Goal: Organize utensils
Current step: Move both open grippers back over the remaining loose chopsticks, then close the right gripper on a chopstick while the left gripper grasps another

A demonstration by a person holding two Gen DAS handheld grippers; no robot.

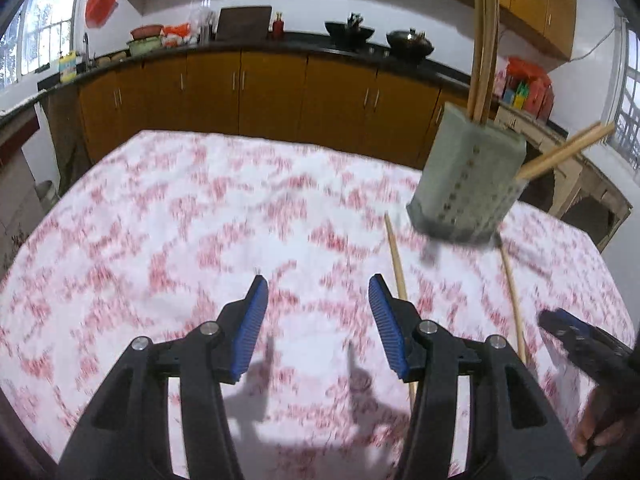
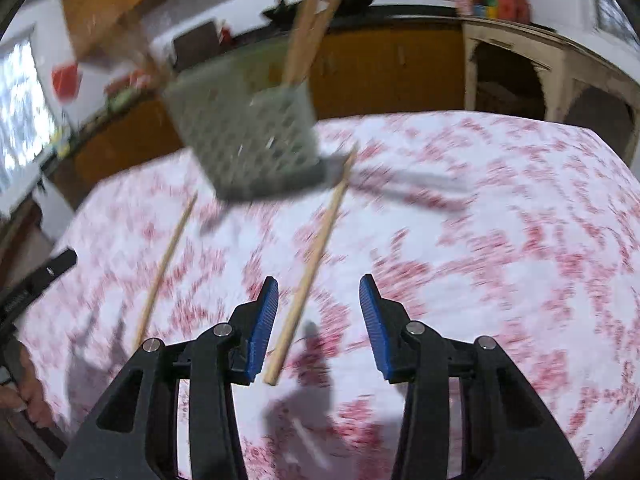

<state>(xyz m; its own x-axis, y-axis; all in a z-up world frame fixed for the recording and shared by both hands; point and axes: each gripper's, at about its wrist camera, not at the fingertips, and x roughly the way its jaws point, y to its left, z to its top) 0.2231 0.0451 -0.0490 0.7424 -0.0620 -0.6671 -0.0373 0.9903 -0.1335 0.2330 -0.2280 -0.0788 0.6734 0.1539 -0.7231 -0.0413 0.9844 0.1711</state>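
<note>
Two loose wooden chopsticks lie on the bench (image 1: 168, 208), which is covered by a white cloth with a red floral print. The left chopstick (image 1: 396, 268) runs just beside the right finger of the left tongs (image 1: 318, 284); the right chopstick (image 2: 316, 264) lies between the blue-padded fingers of the right tongs (image 2: 319, 284), nearer the left pad, with no pad pressing on it. Both pairs of tongs are spread and hold nothing. A grey perforated plastic utensil holder (image 1: 468, 184) stands at the far end of the loose chopsticks, with a bundle of upright wooden chopsticks (image 1: 484, 56) in it and more leaning out over its rim to the right. Both views are blurred. A hand (image 1: 600, 424) grips the right tongs' handle at the left view's lower right edge.
</note>
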